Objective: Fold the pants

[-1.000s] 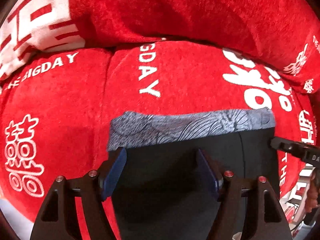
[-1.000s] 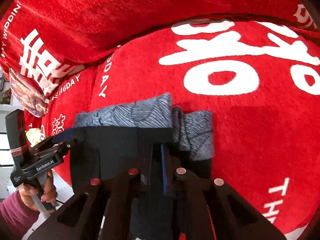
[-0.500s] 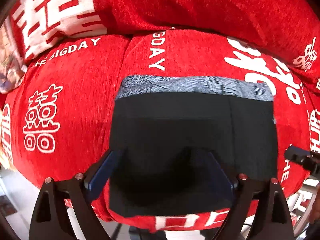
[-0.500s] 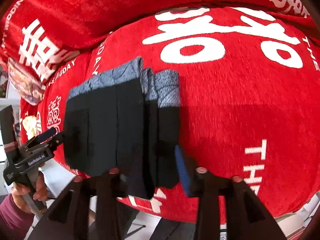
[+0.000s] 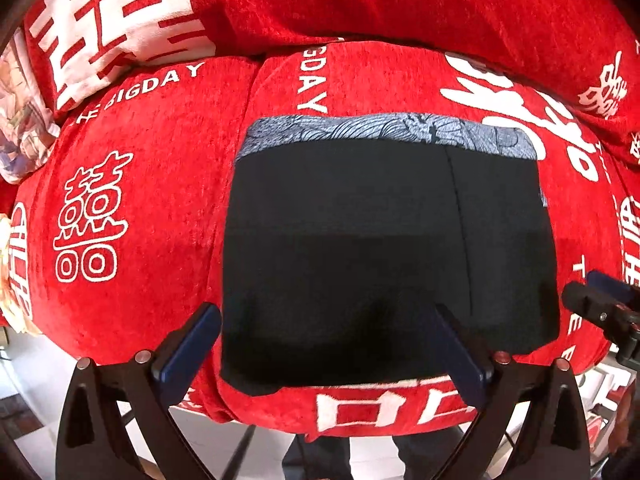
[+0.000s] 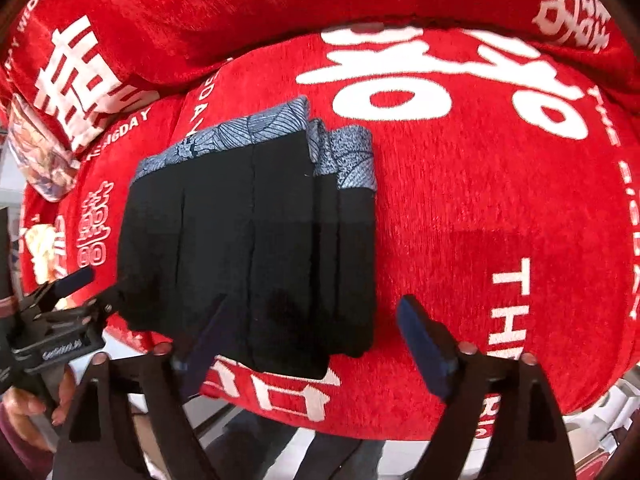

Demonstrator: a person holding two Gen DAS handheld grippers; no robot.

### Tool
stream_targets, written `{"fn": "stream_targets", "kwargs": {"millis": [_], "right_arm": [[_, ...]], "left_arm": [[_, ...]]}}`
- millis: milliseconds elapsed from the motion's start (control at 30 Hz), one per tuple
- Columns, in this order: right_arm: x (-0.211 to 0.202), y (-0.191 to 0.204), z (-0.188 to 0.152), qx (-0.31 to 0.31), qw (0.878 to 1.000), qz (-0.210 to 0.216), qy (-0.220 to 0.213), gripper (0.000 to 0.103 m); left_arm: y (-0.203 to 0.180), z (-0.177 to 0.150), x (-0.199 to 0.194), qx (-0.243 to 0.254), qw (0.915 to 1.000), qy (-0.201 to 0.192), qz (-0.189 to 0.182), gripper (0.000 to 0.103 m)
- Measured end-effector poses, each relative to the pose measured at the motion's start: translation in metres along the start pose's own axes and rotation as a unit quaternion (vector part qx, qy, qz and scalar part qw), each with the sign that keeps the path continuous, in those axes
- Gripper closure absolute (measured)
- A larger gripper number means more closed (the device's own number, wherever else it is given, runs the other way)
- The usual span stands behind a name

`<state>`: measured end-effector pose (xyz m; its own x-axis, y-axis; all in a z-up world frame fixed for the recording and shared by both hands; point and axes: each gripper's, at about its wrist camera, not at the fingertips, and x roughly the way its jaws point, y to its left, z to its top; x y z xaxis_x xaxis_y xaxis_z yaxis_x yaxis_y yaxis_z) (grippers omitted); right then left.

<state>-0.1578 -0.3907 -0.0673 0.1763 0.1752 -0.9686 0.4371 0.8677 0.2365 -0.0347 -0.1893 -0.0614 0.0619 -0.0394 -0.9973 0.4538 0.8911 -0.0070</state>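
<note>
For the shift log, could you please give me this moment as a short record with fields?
garment: black pants, folded into a compact rectangle
waistband: grey patterned band along the far edge
folded layers: stacked edges show on the right side
surface: red sofa cover with white lettering
left gripper: jaws open, holding nothing, at the near edge of the pants
right gripper: jaws open, holding nothing, at the near right corner
background: a patterned cushion at far left
</note>
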Motion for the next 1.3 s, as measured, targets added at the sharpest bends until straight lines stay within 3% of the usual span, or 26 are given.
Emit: {"fn": "stream_targets", "kwargs": {"millis": [67,233,367,567,1300], "right_arm": [[-0.002,0.009,-0.003,-0.003,1.000,-0.016,-0.010,0.000],[-0.012,0.025,-0.008,-0.003,0.999,-0.039,-0.027,0.000],[-0.016,0.037,-0.013,0.001,0.999,-0.039,-0.001,0.000],[-0.035,0.045,-0.024,0.025,0.998,-0.055,-0.003,0.000],[-0.107,0.079,-0.069,0.026,0.997,-0.076,-0.011,0.000]], "left_arm": [[0.004,-0.004,-0.002,-0.003,1.0000,0.002,-0.002,0.000],[0.016,-0.013,-0.012,-0.003,1.0000,0.000,-0.001,0.000],[0.026,-0.020,-0.021,-0.005,1.0000,0.001,-0.003,0.000],[0.037,-0.030,-0.042,-0.008,1.0000,0.000,-0.004,0.000],[0.044,-0.058,-0.123,0.021,0.9995,-0.019,-0.013,0.000]]}}
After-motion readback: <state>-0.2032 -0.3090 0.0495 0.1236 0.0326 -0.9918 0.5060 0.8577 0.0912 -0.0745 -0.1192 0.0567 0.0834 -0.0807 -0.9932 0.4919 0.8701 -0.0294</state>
